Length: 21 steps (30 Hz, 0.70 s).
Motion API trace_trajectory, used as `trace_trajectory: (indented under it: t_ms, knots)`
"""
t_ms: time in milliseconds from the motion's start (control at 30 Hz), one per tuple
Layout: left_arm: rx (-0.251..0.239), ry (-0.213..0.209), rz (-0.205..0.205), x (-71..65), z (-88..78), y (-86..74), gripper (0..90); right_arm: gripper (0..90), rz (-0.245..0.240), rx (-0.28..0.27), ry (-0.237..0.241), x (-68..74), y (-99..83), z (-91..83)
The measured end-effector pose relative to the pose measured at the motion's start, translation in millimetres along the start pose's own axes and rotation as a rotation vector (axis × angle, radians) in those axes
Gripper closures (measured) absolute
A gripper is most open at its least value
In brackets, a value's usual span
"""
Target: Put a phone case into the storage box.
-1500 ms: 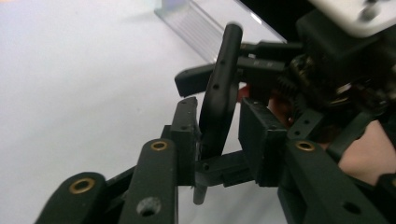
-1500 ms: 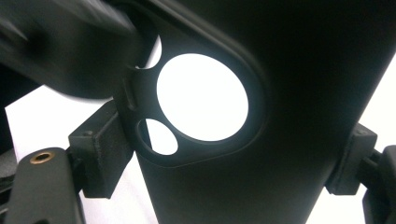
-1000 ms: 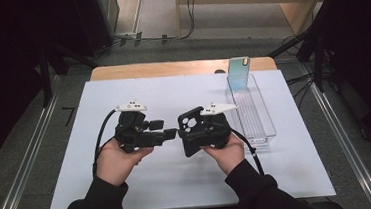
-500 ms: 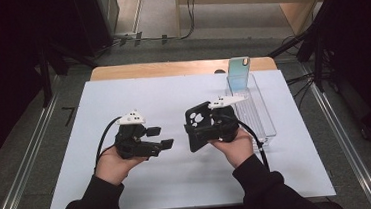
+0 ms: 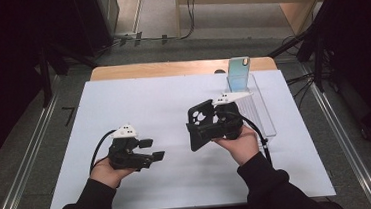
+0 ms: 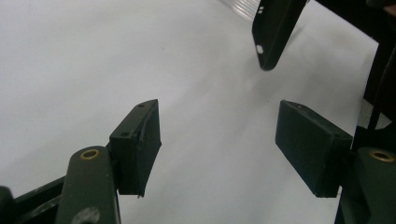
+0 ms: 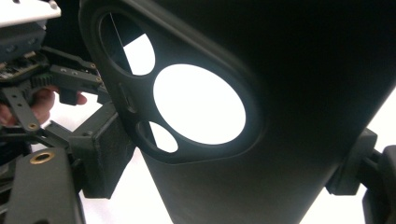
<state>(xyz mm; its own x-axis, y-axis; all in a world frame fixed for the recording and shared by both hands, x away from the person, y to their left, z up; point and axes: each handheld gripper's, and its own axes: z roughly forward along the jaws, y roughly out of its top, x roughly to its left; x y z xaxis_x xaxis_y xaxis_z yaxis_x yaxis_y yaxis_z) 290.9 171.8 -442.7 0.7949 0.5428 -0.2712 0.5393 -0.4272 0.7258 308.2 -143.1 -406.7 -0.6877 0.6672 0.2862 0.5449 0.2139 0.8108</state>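
Left gripper (image 5: 149, 150), near the front-left part of the white tabletop sheet (image 5: 138, 103): its jaws stand apart with nothing between them, having just been opening wider; in the left gripper view only bare white surface lies between the pads (image 6: 142, 144).

Centre-right: the right gripper (image 5: 215, 127) is clamped on a black, thin-walled plastic phone case (image 5: 201, 124) with round camera cut-outs. The case is held off the sheet, upright on its long edge, between mid-table and the right edge. In the right gripper view the pads press the case's two side walls (image 7: 261, 93), just below the camera opening.

Right edge: a clear plastic tray (image 5: 260, 113) lies along the sheet; a translucent blue-green phone case (image 5: 238, 74) stands upright at its far end.

Assessment: the black case looks light, slightly flexible and smooth. It would likely bow under a hard squeeze. Best taken across the raised side rims, not the flat back; a second hold on the free end would steady it.
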Motion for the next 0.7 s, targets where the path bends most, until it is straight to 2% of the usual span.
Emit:
trace_trajectory:
  t_ms: [167,367,700]
  knots:
    - [0.004,0.002,-0.013,1.2,-2.0,-8.7,31.3,15.8,0.020,0.011,0.017,-3.3,3.7,-5.4]
    - [0.014,0.003,-0.019,-0.6,-3.6,-17.4,31.3,15.8,0.023,0.012,0.010,-8.4,9.9,-15.3]
    - [0.004,0.026,-0.044,3.0,-9.1,-21.3,31.3,15.9,0.011,0.012,0.005,-17.8,24.8,-34.0]
